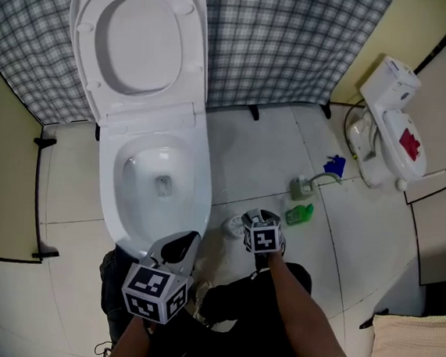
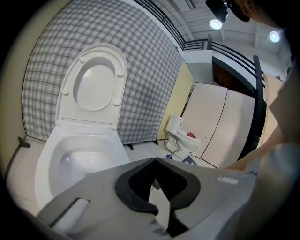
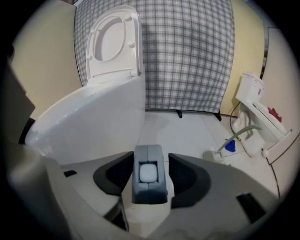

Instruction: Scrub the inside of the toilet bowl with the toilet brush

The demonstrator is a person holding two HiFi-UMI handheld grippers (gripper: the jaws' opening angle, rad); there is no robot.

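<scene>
The white toilet (image 1: 201,181) stands with lid and seat raised, its bowl (image 2: 70,157) showing a little water. My right gripper (image 1: 260,220) hangs beside the toilet, to its right, over a white brush holder (image 1: 235,227) on the floor. In the right gripper view the grey brush handle (image 3: 149,187), with a white cap on top, stands between the open jaws of that gripper (image 3: 150,157); a thin gap shows at the right pad. My left gripper (image 1: 178,248) is at the bowl's front rim, shut and empty (image 2: 154,161). The brush head is hidden.
A second small white toilet (image 1: 389,123) stands at the right wall. A green bottle (image 1: 299,214), a grey fitting with a hose (image 1: 302,189) and a blue object (image 1: 334,164) lie on the tiles. A plaid curtain (image 1: 299,40) hangs behind. A beige cushion (image 1: 414,353) is at bottom right.
</scene>
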